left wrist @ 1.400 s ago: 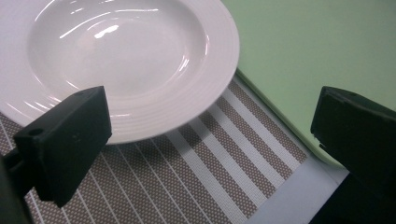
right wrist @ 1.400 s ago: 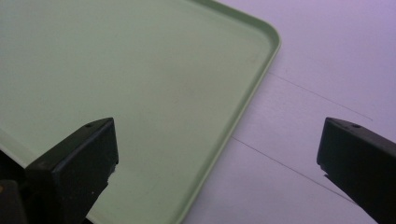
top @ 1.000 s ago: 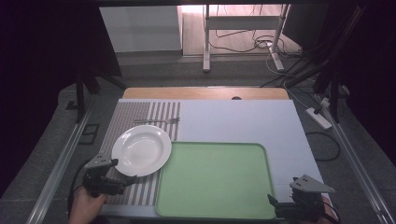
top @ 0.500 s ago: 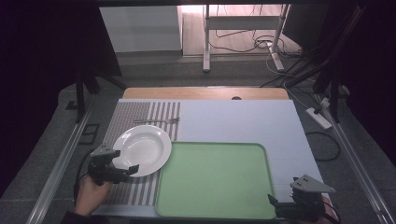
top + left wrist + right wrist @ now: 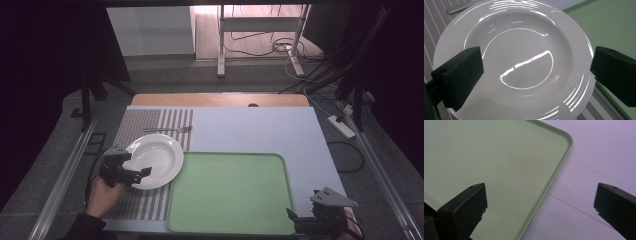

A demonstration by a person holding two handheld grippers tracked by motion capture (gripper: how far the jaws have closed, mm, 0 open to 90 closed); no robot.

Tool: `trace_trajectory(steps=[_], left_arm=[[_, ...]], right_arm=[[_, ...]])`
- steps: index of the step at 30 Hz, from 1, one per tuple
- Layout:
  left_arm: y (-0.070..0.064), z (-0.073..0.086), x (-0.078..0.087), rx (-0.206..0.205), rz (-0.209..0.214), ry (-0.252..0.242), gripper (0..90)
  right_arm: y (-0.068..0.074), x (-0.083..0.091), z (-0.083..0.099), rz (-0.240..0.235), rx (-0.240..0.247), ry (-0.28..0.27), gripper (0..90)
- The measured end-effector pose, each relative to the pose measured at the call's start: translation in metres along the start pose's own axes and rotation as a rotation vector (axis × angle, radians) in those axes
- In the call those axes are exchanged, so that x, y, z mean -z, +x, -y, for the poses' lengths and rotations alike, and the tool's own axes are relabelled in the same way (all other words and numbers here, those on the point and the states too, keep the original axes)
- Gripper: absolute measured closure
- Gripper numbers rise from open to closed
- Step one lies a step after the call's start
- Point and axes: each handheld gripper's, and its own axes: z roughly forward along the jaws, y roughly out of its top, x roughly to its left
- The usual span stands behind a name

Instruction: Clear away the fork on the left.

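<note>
Over near-left striped placemat (image 5: 145, 125), left tool (image 5: 536, 75) spread wide above white plate (image 5: 155, 160) (not gripping). Right tool (image 5: 541, 207) spread, idle by green tray (image 5: 230, 195). Risk, likely: glossy rim slips from jaws, plate knocks fork (image 5: 167, 130).
</note>
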Motion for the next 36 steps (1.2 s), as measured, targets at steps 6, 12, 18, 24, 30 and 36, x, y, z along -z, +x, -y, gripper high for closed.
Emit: trace_trajectory(steps=[6, 12, 18, 24, 30, 36], left_arm=[[0.007, -0.011, -0.009, 0.007, -0.002, 0.005, 0.0], [0.014, -0.022, -0.019, 0.016, -0.003, 0.008, 0.0], [0.019, -0.032, -0.027, 0.021, 0.0, 0.005, 0.0], [0.025, -0.042, -0.036, 0.02, -0.002, 0.009, 0.0], [0.033, -0.051, -0.045, 0.025, -0.008, 0.004, 0.0], [0.04, -0.059, -0.051, 0.036, -0.006, 0.004, 0.0]], right_arm=[[0.0, 0.0, 0.0, 0.001, -0.004, -0.003, 0.0], [0.0, 0.0, 0.0, 0.001, -0.005, -0.003, 0.0], [0.0, 0.0, 0.0, 0.002, -0.009, -0.003, 0.0], [-0.001, 0.0, 0.0, -0.004, -0.007, -0.003, 0.0], [0.0, 0.0, 0.0, -0.009, -0.002, -0.008, 0.0], [0.0, 0.0, 0.0, -0.012, -0.001, -0.006, 0.0]])
